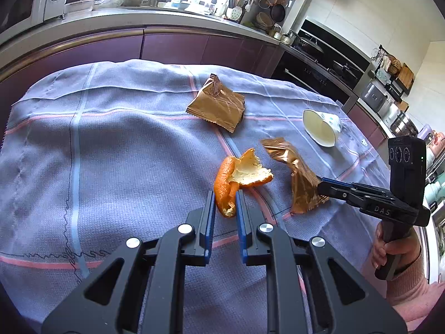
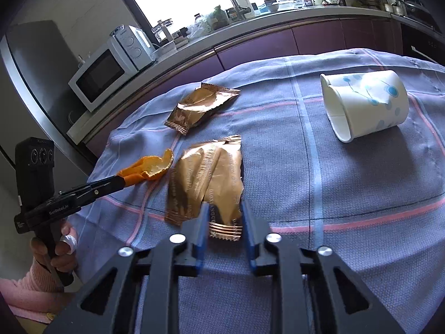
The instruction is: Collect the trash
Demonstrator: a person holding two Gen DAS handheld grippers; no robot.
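We hold a two-finger gripper in each hand over a bench covered with a blue-grey checked cloth. Our left gripper has its fingers narrowed around the near end of a curled piece of orange peel; the blue pads sit on either side of the peel, and in the right wrist view the fingers meet the peel at its end, with the peel's far part resting on the cloth. Our right gripper has its fingers set a little apart on either side of the near edge of a crumpled gold wrapper, which lies flat on the cloth; we cannot tell whether the pads press on it. In the left wrist view the same gripper's tip touches that wrapper's lower edge. A second gold wrapper lies farther back near the middle of the cloth, apart from the first. A white paper cup with blue dots lies on its side toward the right of the cloth, its mouth facing us, well apart from both wrappers. Behind the bench runs a kitchen counter with purple cabinet fronts and a white microwave.
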